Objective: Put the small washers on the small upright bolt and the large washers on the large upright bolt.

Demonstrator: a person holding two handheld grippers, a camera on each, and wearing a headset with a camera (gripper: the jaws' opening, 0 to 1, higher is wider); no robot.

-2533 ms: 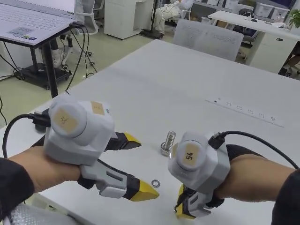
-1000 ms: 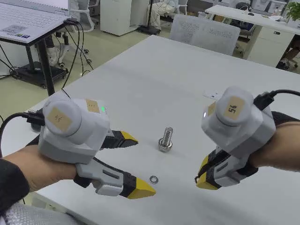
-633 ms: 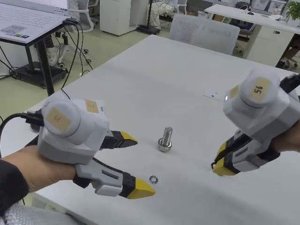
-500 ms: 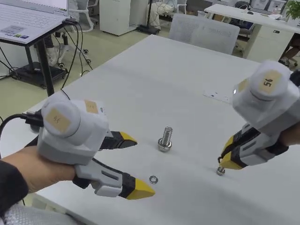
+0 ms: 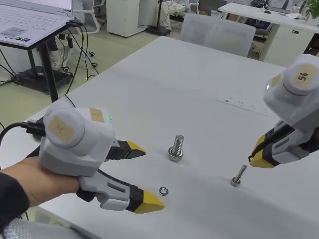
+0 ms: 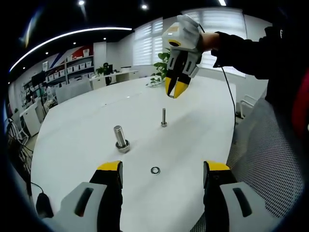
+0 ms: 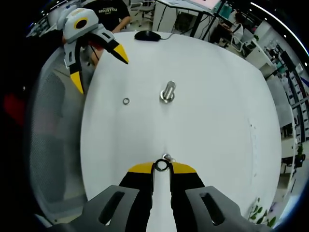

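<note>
On the white tabletop a large bolt is seen standing on its head, with a small bolt standing well to its right and a single washer lying flat on the near side. The left tongs are held wide apart, low at the near left, with the washer just beyond their tips. The right tongs are held above and right of the small bolt, nearly together; whether the small ring seen between their tips in the right gripper view is clamped cannot be told. Half a second ago these tongs were down at the small bolt; they have since been raised clear, while the left tongs have stayed put.
</note>
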